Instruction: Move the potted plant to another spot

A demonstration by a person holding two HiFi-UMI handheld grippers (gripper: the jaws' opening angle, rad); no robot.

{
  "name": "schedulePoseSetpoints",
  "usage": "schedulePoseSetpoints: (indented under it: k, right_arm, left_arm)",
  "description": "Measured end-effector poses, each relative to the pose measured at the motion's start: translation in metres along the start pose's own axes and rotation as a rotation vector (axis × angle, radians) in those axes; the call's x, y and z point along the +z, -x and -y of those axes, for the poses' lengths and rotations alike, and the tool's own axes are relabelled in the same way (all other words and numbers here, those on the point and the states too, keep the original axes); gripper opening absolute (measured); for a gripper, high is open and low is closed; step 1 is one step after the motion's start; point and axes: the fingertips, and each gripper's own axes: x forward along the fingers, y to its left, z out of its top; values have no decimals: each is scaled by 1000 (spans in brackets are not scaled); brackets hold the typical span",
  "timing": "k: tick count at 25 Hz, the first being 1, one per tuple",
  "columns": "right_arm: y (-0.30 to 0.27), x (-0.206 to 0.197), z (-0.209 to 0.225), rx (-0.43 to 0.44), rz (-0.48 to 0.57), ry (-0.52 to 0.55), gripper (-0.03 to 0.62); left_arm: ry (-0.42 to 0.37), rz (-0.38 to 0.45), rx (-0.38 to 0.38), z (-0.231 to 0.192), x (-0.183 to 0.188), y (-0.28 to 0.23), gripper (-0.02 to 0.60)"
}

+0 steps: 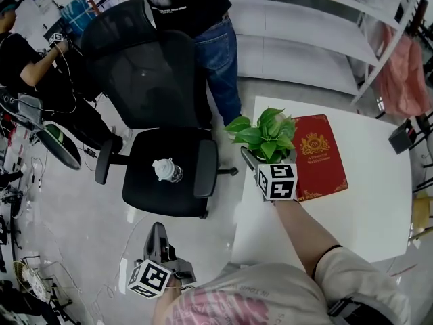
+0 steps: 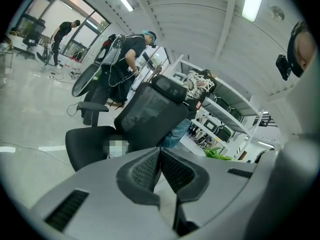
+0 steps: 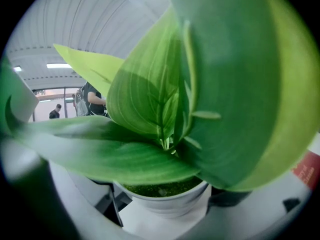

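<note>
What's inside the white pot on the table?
A green leafy plant rises on thin stems from a dark green mossy fill in the round white pot. The broad leaves cover most of that surface, and the pot wall hides everything below it.

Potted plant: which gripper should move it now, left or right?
Right. The right gripper has open jaws flanking the potted plant on the table; the left gripper is shut, by the office chair.

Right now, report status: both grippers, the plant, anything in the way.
Left gripper shut, empty, off the table. Right gripper open, jaws astride the plant's pot. Red book close beside it.
</note>
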Motion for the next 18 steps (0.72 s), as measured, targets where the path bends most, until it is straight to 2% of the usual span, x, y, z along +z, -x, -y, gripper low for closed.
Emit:
schedulePoseSetpoints:
  k: [18]
  right_arm:
    - [2,-2,-2,12,-32,4,568]
  left_arm:
    - [33,17,15,7,-10,10,25]
